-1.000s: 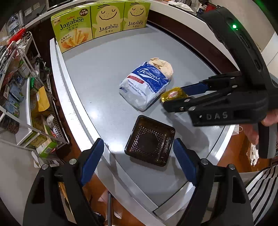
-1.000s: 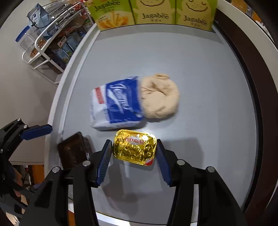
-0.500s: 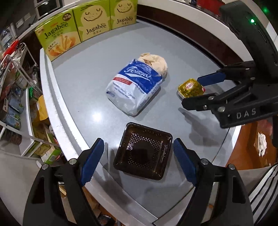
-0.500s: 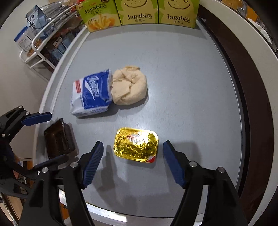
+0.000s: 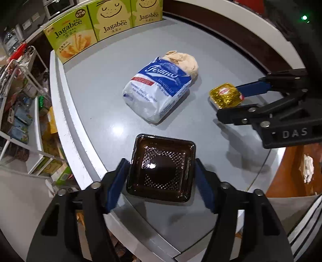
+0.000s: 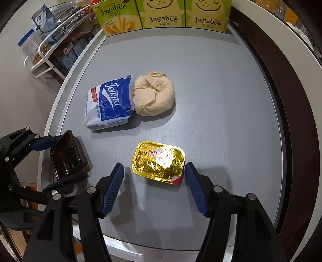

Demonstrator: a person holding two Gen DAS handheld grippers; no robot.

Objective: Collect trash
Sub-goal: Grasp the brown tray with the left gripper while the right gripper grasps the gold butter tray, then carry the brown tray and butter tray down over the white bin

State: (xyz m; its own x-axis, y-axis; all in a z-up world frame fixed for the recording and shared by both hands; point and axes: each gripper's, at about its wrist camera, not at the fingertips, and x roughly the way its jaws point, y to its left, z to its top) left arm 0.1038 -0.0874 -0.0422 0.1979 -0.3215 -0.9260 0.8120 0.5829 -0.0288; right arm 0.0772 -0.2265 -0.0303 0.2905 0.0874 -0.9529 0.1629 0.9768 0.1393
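Note:
A dark brown plastic tray (image 5: 161,167) sits near the front edge of the grey table (image 5: 96,84). My left gripper (image 5: 161,181) is closing on it, and its blue pads touch the tray's two sides. In the right wrist view the tray (image 6: 66,155) looks tipped up in the left gripper (image 6: 58,161). A gold foil butter pack (image 6: 159,161) lies flat on the table. My right gripper (image 6: 154,187) straddles the pack's near end. Its jaws are closing, with a gap left on each side. A blue and white tissue pack (image 5: 159,96) and a crumpled beige paper ball (image 5: 185,62) lie mid-table.
Three green Jagabee boxes (image 6: 163,14) stand along the table's far edge. A white wire rack (image 5: 20,90) full of goods stands off the table's left side. A dark raised rim (image 6: 291,121) runs along the right. The right gripper (image 5: 229,102) hangs over the gold pack (image 5: 225,96).
The right gripper let go of the gold pack, which now lies on the table, opened wide, then narrowed again. The left gripper closed its fingers onto the brown tray.

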